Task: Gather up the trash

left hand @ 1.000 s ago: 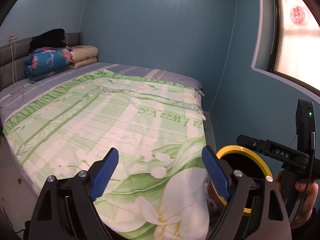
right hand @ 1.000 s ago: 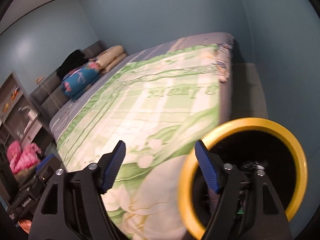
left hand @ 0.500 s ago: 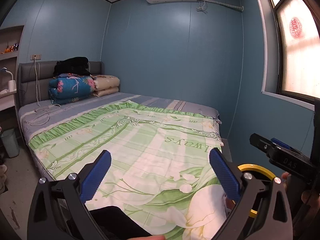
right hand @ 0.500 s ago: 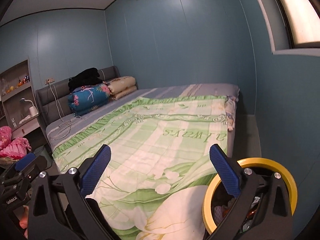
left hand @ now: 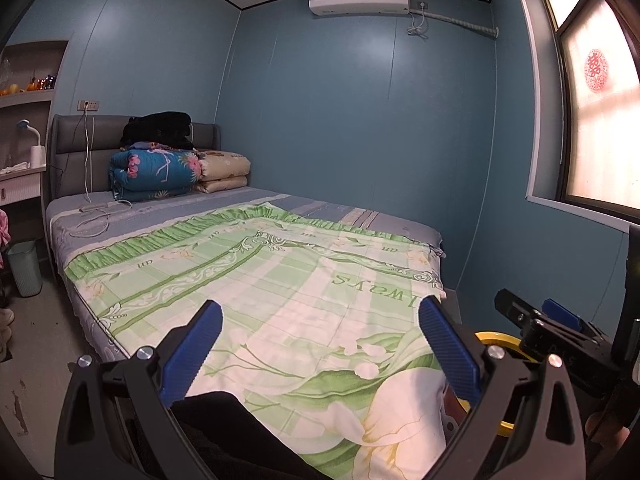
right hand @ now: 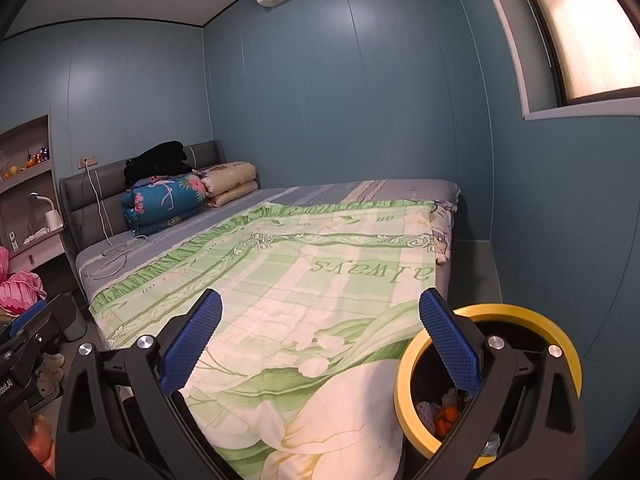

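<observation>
Fingers spread wide on both: left gripper (left hand: 320,344) & right gripper (right hand: 320,340), empty, above green quilt (left hand: 280,280). Yellow-rimmed bin (right hand: 560,344) beside bed w/ trash inside. Both angled slightly down.

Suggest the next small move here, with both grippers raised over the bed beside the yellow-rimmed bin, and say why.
Probably sweep both views across the room for remaining litter. The left gripper and right gripper stand open with nothing between them, the yellow-rimmed bin already holds scraps, and the green bedspread shows no obvious trash.
</observation>
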### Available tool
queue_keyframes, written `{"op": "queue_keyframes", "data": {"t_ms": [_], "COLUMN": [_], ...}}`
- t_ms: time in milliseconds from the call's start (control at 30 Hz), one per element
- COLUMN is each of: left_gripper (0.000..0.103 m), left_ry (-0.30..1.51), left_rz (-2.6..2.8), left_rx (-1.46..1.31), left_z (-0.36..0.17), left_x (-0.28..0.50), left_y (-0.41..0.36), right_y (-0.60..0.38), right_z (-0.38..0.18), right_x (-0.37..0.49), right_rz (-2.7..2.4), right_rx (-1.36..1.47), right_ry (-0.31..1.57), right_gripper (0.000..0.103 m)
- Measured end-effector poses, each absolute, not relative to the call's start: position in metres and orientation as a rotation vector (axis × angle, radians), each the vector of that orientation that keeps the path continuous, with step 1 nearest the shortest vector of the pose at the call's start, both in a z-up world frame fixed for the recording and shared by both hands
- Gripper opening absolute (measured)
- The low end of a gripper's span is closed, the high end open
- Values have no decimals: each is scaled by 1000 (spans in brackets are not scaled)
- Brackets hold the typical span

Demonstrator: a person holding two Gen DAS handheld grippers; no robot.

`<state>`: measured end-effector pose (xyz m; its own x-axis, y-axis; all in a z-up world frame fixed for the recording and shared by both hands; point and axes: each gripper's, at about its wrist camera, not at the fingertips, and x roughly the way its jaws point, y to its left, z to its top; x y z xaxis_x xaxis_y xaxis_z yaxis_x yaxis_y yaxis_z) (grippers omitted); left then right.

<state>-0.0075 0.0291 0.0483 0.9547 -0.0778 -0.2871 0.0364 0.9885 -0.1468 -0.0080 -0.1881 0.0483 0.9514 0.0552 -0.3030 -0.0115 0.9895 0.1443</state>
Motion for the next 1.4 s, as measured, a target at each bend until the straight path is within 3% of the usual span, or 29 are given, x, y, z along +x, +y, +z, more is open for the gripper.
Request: {"op": "queue_keyframes", "data": {"t_ms": [1400], "left_gripper": [95], "left_ry": [340], "left_rz": [-67], "left_rx": [-139], "left_z": [38], "left_x": [2], "left_y": [23], "right_y": [-195], "right_z": [29], "right_x": [2], "right_rz": [14], "right_rx": [185], "right_ry": [384], "right_gripper": [95]}}
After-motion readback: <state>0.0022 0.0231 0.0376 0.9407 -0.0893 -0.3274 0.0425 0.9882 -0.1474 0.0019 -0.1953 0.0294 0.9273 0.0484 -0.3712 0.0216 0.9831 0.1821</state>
